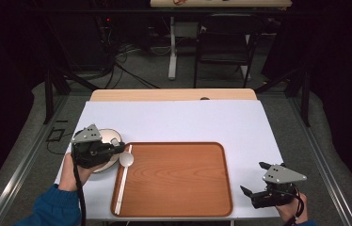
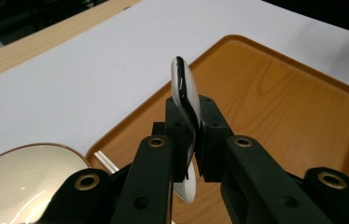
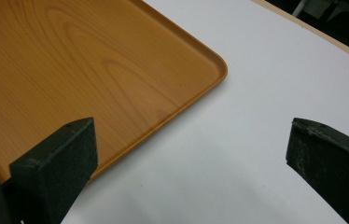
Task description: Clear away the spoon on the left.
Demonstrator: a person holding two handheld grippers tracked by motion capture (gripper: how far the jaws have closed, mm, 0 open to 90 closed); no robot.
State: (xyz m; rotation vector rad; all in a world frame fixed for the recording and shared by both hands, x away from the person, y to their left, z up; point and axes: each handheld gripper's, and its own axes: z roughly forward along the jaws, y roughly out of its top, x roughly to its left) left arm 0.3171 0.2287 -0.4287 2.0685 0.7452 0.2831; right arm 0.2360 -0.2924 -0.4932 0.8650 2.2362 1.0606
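My left gripper [image 1: 120, 149] [image 2: 192, 116] is shut on a white spoon [image 1: 126, 159] [image 2: 182, 84], held edge-on above the left rim of the wooden tray [image 1: 179, 179] [image 2: 280, 102]. A dark streak runs along the spoon's edge. Beside the gripper, on the white table cover, sits a shiny cream bowl [image 1: 109, 136] [image 2: 18, 182]. A pair of white chopsticks [image 1: 121, 186] [image 2: 103, 158] lies along the tray's left side. My right gripper [image 1: 253, 177] [image 3: 189, 144] stands open, holding nothing, over the cover off the tray's [image 3: 70, 56] right corner.
The white cover [image 1: 179, 120] spreads over a wooden table whose far edge [image 1: 174, 95] shows beyond it. Past the table stand a dark chair [image 1: 223, 44] and a white table leg [image 1: 172, 47] among floor cables. Metal rails run along both sides.
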